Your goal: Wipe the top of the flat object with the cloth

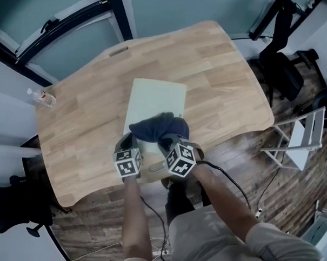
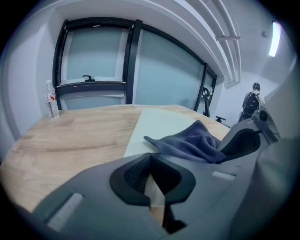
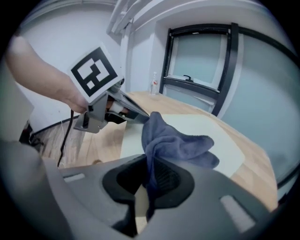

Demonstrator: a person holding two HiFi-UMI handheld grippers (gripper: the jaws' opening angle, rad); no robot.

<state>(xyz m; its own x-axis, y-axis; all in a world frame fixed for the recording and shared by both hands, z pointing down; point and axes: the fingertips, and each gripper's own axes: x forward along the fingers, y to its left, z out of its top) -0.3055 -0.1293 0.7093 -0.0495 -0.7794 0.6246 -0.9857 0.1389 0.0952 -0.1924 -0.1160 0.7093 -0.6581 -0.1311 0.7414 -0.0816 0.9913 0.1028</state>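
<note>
Bottle (image 1: 42,97): stands upright at the far left edge of the wooden table (image 1: 82,124), well apart from the work area.

Left gripper (image 1: 126,141): positioned at the near left corner of the flat board (image 1: 154,97). In the left gripper view its jaws are drawn together with the tips meeting, and only a thin gap below them shows the pale surface. Nothing is clamped between them. The tips lie just beside the left end of the cloth (image 1: 158,127).

Flat board: pale and rectangular, lying flat at the middle of the table, with its long side running near to far. The far part of its top is bare.

Cloth: dark blue and bunched, resting on the near end of the board.

Right gripper (image 1: 167,139): positioned at the near right of the board. In the right gripper view its jaws are clamped on a fold of the cloth, which rises from between them and spreads onto the board.

White folding chair (image 1: 304,136): stands on the floor to the right of the table.
</note>
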